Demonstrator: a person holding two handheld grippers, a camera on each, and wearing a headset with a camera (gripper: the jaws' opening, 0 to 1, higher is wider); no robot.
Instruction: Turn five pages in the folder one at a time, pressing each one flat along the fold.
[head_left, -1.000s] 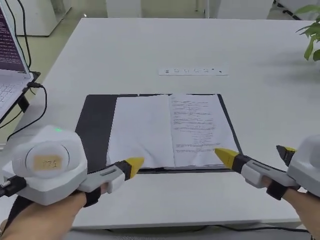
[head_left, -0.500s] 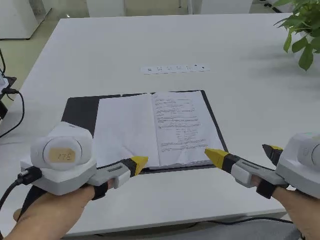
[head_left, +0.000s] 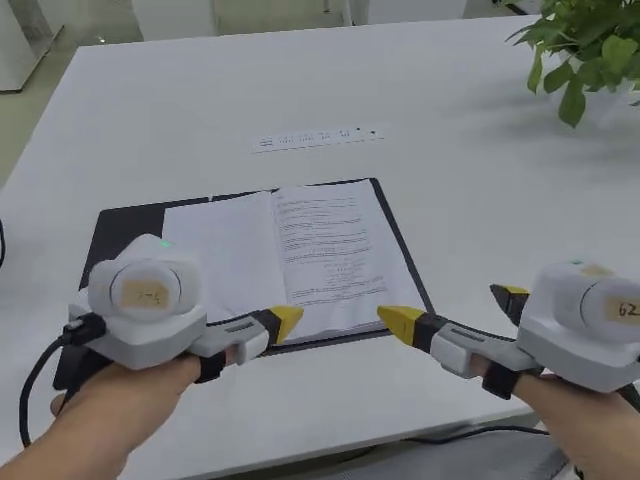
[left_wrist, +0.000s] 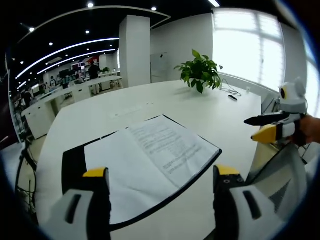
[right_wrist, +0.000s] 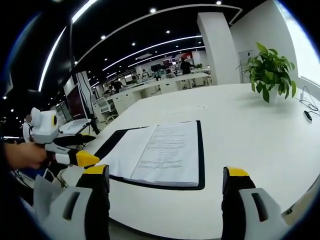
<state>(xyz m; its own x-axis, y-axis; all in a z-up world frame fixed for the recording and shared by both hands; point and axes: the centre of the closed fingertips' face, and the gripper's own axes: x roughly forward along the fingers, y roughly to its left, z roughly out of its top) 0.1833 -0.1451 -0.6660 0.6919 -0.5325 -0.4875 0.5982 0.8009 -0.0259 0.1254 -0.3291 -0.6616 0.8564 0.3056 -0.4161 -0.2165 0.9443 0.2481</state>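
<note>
As the folder (head_left: 240, 270) lies open on the white table (head_left: 470, 180), its black cover shows as a wide band on the left and a thin border down the right. It holds a stack of white pages. The left-hand page (head_left: 225, 255) is blank and the right-hand page (head_left: 325, 245) carries printed lines, and both sit flat with the fold running between them.

The folder's near edge sits close to the table's front edge, and both grippers hang just in front of it. Beyond the far edge comes a stretch of table top, then a narrow white strip (head_left: 318, 138) lying crosswise, well apart from the folder. Off to the far right, a green plant (head_left: 585, 50) leans over the table corner. White surface runs between it and the folder. A dark cable (head_left: 35, 375) loops down at the left.

Now the left gripper (left_wrist: 161, 172): its 2 yellow-tipped fingers (left_wrist: 95, 173) are spread wide with nothing between them, aimed over the blank page's near corner. In the head view 1 yellow tip sits right at the folder's bottom edge.

The right gripper (right_wrist: 165, 171) has its fingers (right_wrist: 235, 172) just as wide apart, gripping nothing, pointed at the printed page from the near right corner, tips off the paper.
</note>
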